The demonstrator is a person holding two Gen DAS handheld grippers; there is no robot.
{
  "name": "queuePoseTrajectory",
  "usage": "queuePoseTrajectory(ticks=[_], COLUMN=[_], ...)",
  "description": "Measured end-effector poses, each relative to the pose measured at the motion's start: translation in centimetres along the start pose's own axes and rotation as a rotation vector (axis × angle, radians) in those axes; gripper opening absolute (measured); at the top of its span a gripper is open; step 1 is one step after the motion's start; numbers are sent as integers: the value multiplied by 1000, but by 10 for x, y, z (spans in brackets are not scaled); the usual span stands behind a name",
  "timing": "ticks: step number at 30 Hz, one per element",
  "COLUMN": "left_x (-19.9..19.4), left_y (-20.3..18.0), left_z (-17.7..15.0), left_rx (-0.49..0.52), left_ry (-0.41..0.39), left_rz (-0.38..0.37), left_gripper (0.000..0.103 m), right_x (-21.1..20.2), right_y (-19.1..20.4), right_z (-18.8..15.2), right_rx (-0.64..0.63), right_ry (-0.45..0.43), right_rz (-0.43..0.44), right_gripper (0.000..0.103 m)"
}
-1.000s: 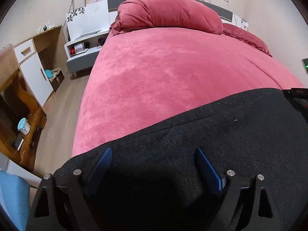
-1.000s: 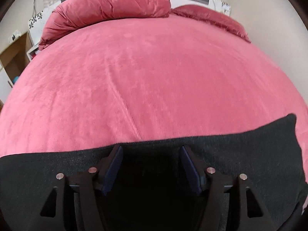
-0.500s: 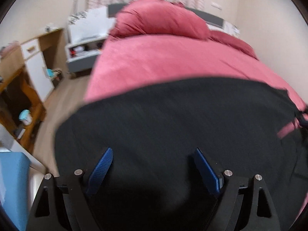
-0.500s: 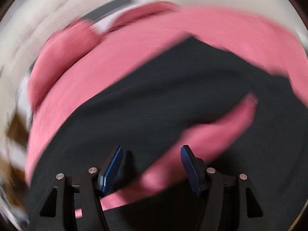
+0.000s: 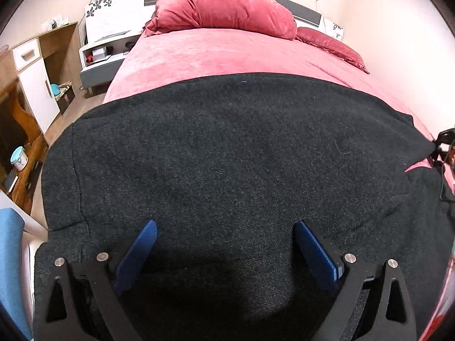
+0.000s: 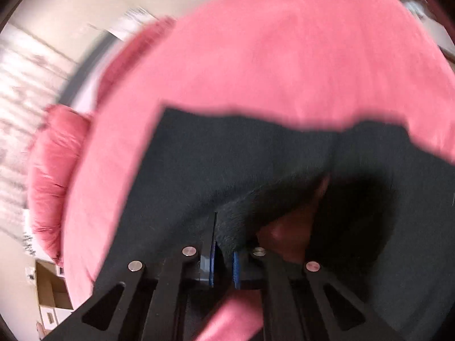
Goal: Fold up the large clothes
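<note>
Garment (image 5: 227,147): black, spread across the near end of the pink bed (image 5: 216,54) | left gripper (image 5: 224,251): jaws wide and opening, nothing pinched, garment lying beneath and between them | right gripper (image 6: 223,264): jaws nearly closed, pinching a raised fold of garment above the bed.

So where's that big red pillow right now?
In the left wrist view the big red pillow lies at the head of the red bed, beyond the black garment.

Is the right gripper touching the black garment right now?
Touching. In the right wrist view the right gripper has its blue pads closed on a fold of the black garment, with dark cloth pinched between them.
</note>
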State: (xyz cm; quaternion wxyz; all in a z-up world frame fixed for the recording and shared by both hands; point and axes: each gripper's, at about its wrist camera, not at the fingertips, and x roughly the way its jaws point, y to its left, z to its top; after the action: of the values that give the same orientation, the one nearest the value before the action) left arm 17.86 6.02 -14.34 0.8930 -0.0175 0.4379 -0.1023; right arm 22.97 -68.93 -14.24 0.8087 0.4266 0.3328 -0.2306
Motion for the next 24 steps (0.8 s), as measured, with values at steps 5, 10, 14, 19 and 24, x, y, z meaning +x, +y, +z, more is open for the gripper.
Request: queuePoseTrajectory(ticks=[5, 10, 14, 19, 24], left_x=[-1, -18, -41, -63, -86], left_y=[-1, -3, 3, 33, 72], left_z=[2, 4, -15, -47, -68], left_rx=[6, 0, 32, -33, -211], left_ry=[10, 5, -11, 14, 30], left_rz=[2, 58, 124, 208, 233], left_gripper=[102, 97, 95, 95, 95], right_x=[15, -14, -64, -93, -126], right_y=[20, 9, -3, -30, -54], right_z=[-14, -55, -107, -164, -194], right_rx=[-165, -69, -176, -245, -210], right_ry=[-26, -35, -31, 27, 6], right_rz=[-130, -136, -99, -78, -93], right_gripper=[10, 43, 51, 52, 53])
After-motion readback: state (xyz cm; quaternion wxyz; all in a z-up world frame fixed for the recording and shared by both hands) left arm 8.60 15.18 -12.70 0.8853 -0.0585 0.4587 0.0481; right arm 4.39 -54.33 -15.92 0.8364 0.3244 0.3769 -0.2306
